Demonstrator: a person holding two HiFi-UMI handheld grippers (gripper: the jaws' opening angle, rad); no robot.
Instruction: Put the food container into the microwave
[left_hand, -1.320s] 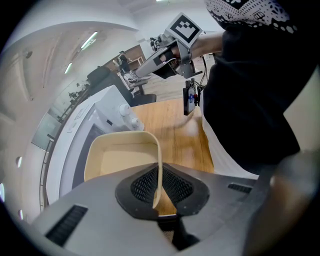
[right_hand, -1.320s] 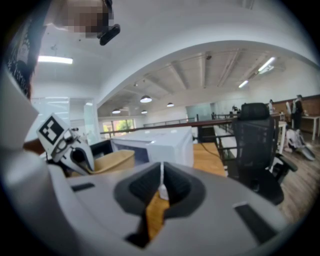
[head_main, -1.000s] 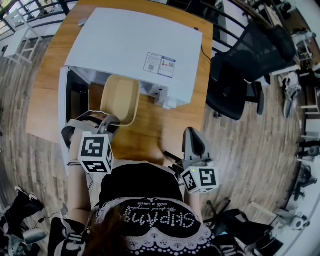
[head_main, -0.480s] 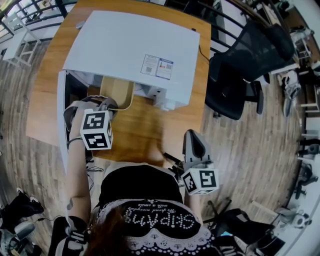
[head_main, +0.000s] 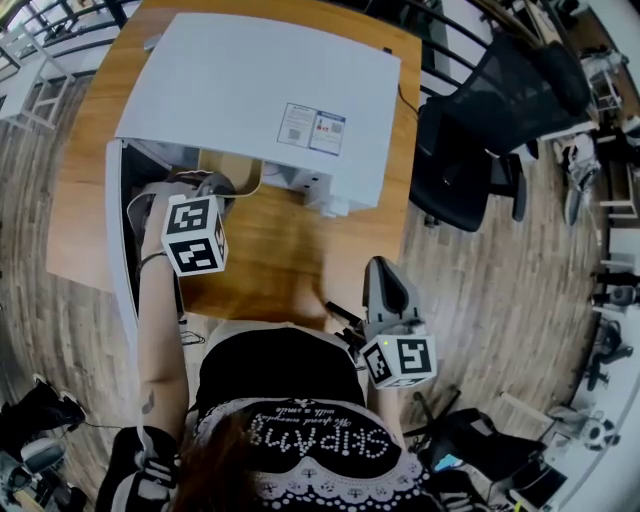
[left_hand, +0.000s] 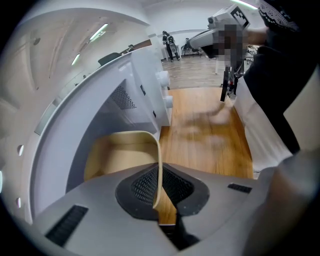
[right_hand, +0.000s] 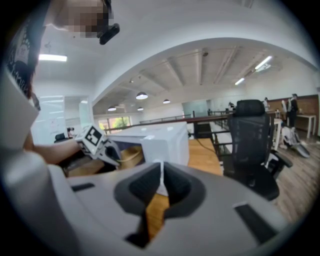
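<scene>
The white microwave (head_main: 260, 90) stands on the wooden table (head_main: 290, 250) with its door (head_main: 118, 240) swung open to the left. A beige food container (left_hand: 122, 155) is partly inside the cavity; only its near rim (head_main: 235, 175) shows in the head view. My left gripper (head_main: 205, 190) is shut on the container's rim at the cavity mouth. My right gripper (head_main: 385, 285) is shut on nothing and hangs near the table's front edge, close to the person's body. From the right gripper view the microwave (right_hand: 160, 142) and the left gripper (right_hand: 102, 147) show at the left.
A black office chair (head_main: 490, 130) stands right of the table. The open microwave door juts out toward the person at the left. Bare table top lies in front of the microwave. Wood floor surrounds the table.
My left gripper has carried the container forward from the table into the microwave's cavity, so most of it is now hidden under the top. The right gripper has stayed put.
</scene>
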